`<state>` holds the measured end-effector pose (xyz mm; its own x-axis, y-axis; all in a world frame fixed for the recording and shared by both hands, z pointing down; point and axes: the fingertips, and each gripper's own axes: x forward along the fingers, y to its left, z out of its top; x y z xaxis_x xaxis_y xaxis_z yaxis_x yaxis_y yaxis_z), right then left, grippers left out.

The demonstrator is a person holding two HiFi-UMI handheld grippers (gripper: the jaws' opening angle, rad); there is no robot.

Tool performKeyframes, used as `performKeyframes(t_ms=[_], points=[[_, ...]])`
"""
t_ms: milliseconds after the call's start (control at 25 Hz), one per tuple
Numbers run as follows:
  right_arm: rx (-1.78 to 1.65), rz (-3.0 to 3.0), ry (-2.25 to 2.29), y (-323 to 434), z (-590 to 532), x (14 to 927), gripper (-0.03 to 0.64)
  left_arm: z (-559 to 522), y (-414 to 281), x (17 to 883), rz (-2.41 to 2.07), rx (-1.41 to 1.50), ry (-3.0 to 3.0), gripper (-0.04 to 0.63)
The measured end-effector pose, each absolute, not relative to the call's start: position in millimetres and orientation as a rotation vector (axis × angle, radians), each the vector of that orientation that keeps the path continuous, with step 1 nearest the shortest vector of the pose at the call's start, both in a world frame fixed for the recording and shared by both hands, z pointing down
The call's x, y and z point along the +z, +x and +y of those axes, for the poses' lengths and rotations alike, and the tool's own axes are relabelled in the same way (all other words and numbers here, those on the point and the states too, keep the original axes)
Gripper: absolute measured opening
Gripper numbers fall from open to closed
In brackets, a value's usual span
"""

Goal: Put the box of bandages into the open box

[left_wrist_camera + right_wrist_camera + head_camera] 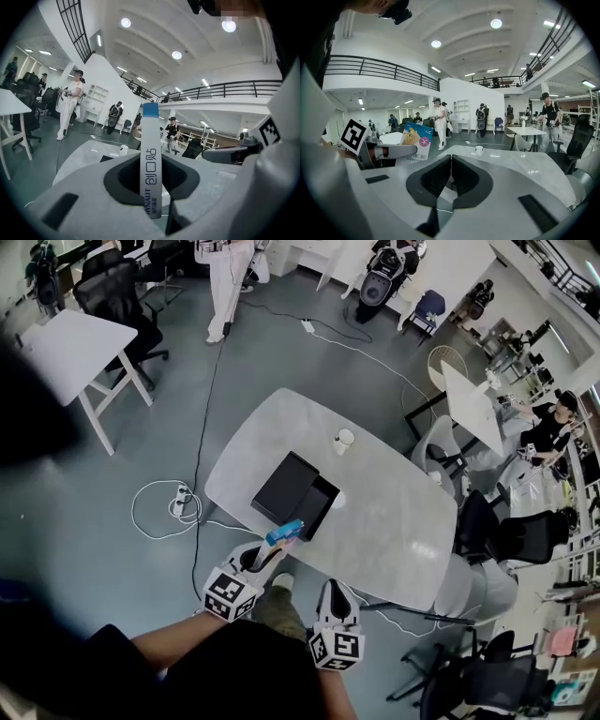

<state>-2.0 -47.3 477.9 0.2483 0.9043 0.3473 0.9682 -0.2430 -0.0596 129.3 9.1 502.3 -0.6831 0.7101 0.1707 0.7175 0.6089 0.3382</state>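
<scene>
The box of bandages (284,533) is blue and white and sits pinched between the jaws of my left gripper (279,545), at the near edge of the white oval table (394,531). In the left gripper view the box of bandages (151,159) stands edge-on between the pads, its blue end pointing away from me. The black open box (292,493) lies on the table just beyond it, its lid beside it. My right gripper (336,592) hangs shut and empty, nearer my body. In the right gripper view its pads meet, and the box of bandages (416,140) shows at the left.
A white paper cup (344,440) stands on the table beyond the black box. A white cable and power strip (178,502) lie on the floor at the left. Office chairs (497,540) stand at the table's right. A person (225,287) stands far off.
</scene>
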Motion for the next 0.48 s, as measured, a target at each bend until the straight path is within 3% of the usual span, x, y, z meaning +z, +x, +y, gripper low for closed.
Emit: performKeyframes(t_ms=[480], points=[[-0.255,-1.756,-2.230,-23.0,30.5,500.4,0.014,87.5,76.4,567.8,-2.719,-0.591,-1.136,0.084]])
